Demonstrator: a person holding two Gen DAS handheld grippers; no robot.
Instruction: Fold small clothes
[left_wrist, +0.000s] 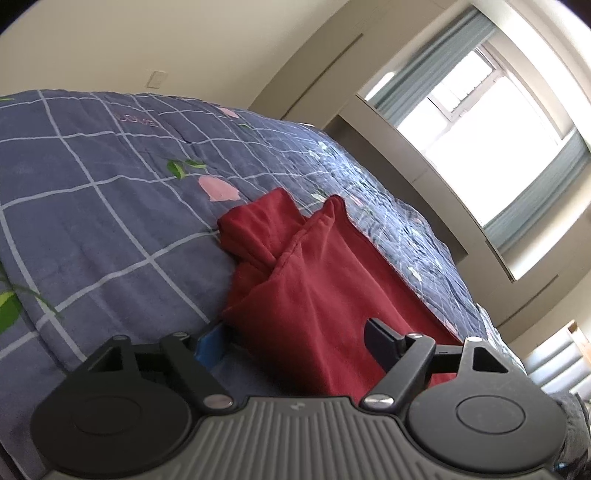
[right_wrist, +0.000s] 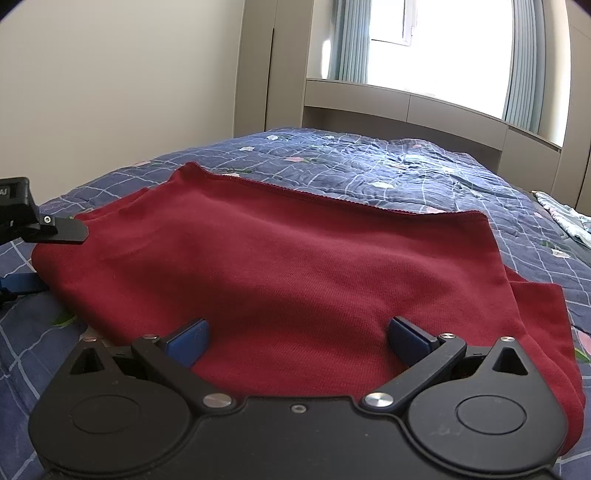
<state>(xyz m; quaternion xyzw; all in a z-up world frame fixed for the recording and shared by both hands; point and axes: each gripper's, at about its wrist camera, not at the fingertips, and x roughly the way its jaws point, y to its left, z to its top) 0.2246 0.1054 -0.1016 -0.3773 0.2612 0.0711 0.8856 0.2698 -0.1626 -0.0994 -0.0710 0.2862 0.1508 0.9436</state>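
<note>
Jaws of both the left gripper and right gripper are standing released, straddling the red garment on the bedspread, probably lining up a fold.

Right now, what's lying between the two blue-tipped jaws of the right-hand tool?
Only the dark red garment: in the right wrist view its cloth fills the open gap of the right gripper, spread over the blue checked bedspread.
</note>
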